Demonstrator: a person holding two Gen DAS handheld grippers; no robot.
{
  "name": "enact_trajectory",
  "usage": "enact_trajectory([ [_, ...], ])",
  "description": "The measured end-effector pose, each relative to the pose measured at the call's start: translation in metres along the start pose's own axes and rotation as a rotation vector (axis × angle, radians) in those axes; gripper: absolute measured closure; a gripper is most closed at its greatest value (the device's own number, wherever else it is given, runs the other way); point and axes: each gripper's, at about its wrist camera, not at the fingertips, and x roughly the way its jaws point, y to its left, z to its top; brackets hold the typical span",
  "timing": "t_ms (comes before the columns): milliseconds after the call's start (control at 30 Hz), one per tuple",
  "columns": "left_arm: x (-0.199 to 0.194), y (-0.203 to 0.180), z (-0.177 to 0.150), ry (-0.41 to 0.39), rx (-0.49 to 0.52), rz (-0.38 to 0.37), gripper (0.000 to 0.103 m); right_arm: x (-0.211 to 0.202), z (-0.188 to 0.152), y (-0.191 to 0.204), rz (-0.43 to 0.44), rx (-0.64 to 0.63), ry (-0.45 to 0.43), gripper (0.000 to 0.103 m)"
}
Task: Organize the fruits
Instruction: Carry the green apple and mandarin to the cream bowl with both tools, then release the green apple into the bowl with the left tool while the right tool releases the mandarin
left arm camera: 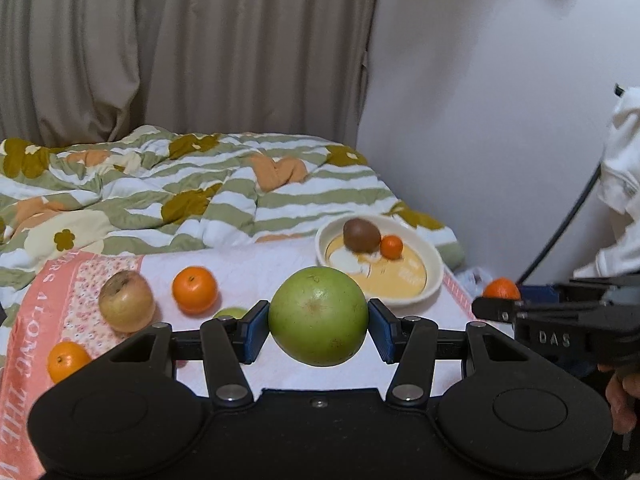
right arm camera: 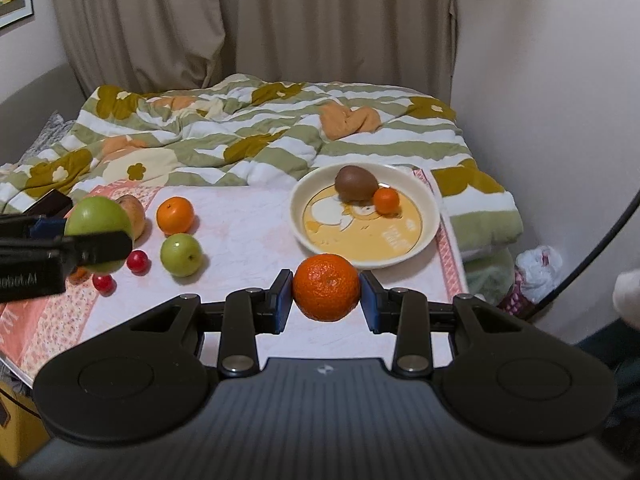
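The job looks partly done, judging by how the fruit lies; the cream plate (right arm camera: 430, 216), standing at the far right of the pink cloth (right arm camera: 248, 232) spread on the bed (right arm camera: 280, 128), already carries a brown kiwi-like fruit (right arm camera: 355, 183) with a small orange (right arm camera: 386, 201) touching it, and the rest of the plate is bare; two more pieces are in hand; the left gripper (left arm camera: 318, 326) is clamped on a big green apple (left arm camera: 318, 316), its blue pads pressed to either side and the fruit held clear above the cloth; the right gripper (right arm camera: 326, 300) is closed tight on a mandarin (right arm camera: 326, 287), which hangs just short of the near rim of the plate; if the plate is where everything belongs, as seems likely, these two need only be carried over it and let go; what is left on the cloth sits well apart from the plate at the left: a yellowish-brown apple (left arm camera: 126, 301), a loose orange (left arm camera: 195, 290), a second orange (left arm camera: 68, 361) near the cloth's edge, a smaller green fruit (right arm camera: 181, 255) and two little red fruits (right arm camera: 138, 261) beside it; so roughly two pieces are placed, two are on their way, and about six wait; whether all will fit on the plate without rolling off is doubtful, since it is shallow and the round fruits would have to lean on each other.
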Motion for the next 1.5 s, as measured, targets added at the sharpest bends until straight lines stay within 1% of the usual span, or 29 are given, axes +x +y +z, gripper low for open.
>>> enact_trajectory([
  [133, 0.015, -0.023, 0.013, -0.025, -0.041, 0.039, 0.046, 0.007, 0.012, -0.032, 0.036, -0.039, -0.009, 0.052],
  [233, 0.03, -0.036, 0.022, -0.025, -0.072, 0.067, 0.046, 0.016, 0.023, -0.053, 0.056, -0.068, -0.012, 0.052],
  [367, 0.054, -0.047, 0.035, -0.025, -0.087, 0.082, 0.046, 0.036, 0.037, -0.076, 0.058, -0.116, -0.016, 0.052],
  [567, 0.1, -0.054, 0.053, -0.001, -0.095, 0.091, 0.046, 0.072, 0.051, -0.1, 0.067, -0.099, -0.001, 0.052],
  [633, 0.116, -0.056, 0.057, 0.014, -0.085, 0.09, 0.046, 0.083, 0.054, -0.105, 0.067, -0.087, 0.006, 0.052],
  [767, 0.153, -0.056, 0.062, 0.07, -0.057, 0.08, 0.046, 0.109, 0.059, -0.115, 0.07, -0.054, 0.033, 0.052],
  [967, 0.2, -0.056, 0.06, 0.158, -0.013, 0.065, 0.046, 0.141, 0.061, -0.126, 0.058, -0.017, 0.08, 0.052],
  [1167, 0.245, -0.059, 0.056, 0.22, 0.073, 0.063, 0.046, 0.164, 0.06, -0.134, 0.053, 0.02, 0.116, 0.052],
  [1300, 0.265, -0.063, 0.053, 0.245, 0.125, 0.061, 0.046, 0.174, 0.057, -0.139, 0.042, 0.035, 0.13, 0.052],
  [1500, 0.278, -0.069, 0.05, 0.258, 0.178, 0.065, 0.046, 0.181, 0.058, -0.145, 0.03, 0.056, 0.14, 0.052],
])
